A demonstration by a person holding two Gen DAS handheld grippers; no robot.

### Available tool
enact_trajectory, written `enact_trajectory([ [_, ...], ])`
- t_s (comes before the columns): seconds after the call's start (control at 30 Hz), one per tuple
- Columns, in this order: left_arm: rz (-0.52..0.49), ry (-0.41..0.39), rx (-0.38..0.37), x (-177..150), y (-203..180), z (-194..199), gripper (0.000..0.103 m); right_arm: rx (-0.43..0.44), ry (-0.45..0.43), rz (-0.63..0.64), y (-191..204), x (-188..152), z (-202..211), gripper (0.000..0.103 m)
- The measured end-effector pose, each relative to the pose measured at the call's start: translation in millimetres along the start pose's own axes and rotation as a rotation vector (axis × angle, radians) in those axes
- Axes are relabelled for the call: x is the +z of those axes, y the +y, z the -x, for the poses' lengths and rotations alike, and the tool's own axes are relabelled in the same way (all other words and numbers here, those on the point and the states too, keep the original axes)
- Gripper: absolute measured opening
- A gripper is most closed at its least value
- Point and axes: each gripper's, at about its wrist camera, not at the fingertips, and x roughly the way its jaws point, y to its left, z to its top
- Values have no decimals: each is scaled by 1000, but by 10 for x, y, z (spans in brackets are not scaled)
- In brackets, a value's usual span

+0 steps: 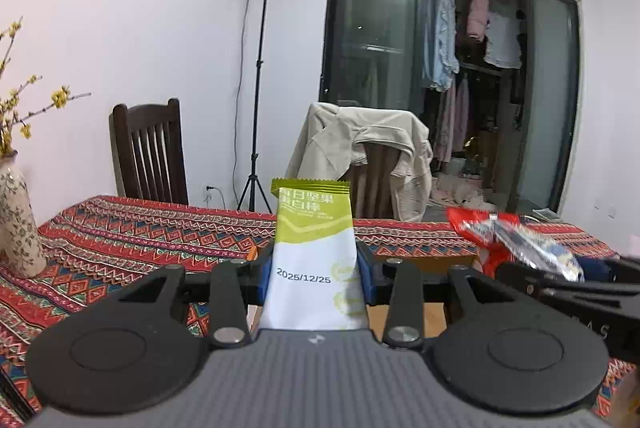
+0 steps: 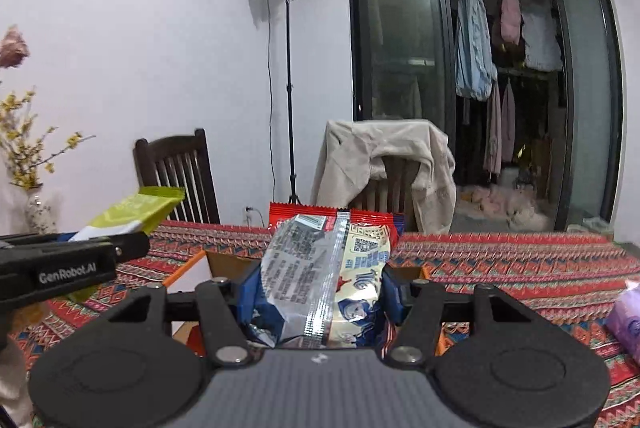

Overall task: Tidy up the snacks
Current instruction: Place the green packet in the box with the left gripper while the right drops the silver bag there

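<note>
Two grippers are seen, each with one snack clamped between its blue pads. By the left gripper a green and white bar wrapper is held upright, its crimped green end above the fingers and a printed date on its white part. By the right gripper a silver and red snack bag is held, its back seam facing the camera and its red edge sticking up past the fingers.

From the left wrist view the right gripper and its bag are seen just to the right, blurred. From the right wrist view the left gripper, marked with white lettering, is seen just to the left with the green wrapper pointing away.

One open cardboard box with an orange edge lies just beyond and below both grippers; what it holds cannot be made out. One purple packet lies on the table to the right of the right gripper.

One table is covered by a red patterned cloth. One flowered vase with yellow blossom twigs stands far left of the left gripper. Beyond the table two dark wooden chairs are counted: one bare chair, one draped with a beige jacket. Between them one lamp on a tripod stands against the white wall. Behind dark glass doors, clothes hang.
</note>
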Motion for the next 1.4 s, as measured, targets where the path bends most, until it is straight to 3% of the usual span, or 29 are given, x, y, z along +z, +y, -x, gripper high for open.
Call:
enact_trajectory([
  [0.23, 29, 32, 29, -73, 123, -467, 40, -11, 60, -51, -194, -126, -546, 58],
  [0.6, 25, 159, 36, -313, 216, -832, 42, 4, 144, -52, -252, -357, -799, 60],
  [0.63, 29, 161, 34, -326, 221, -826, 53, 2, 152, -53, -254, -367, -801, 62],
  [0.67, 35, 159, 31, -332, 228, -814, 72, 10, 158, -58, -266, -367, -793, 67],
  [0.73, 50, 128, 29, -333, 245, -760, 95, 29, 158, -78, -305, -375, -769, 102],
  [0.77, 60, 107, 34, -330, 254, -731, 103, 34, 153, -84, -324, -363, -750, 103],
  [1.17, 77, 105, 26, -303, 246, -667, 103, -3, 150, -83, -310, -370, -662, 103],
  [1.4, 85, 72, 15, -223, 249, -452, 103, 3, 104, -75, -296, -308, -466, 103],
])
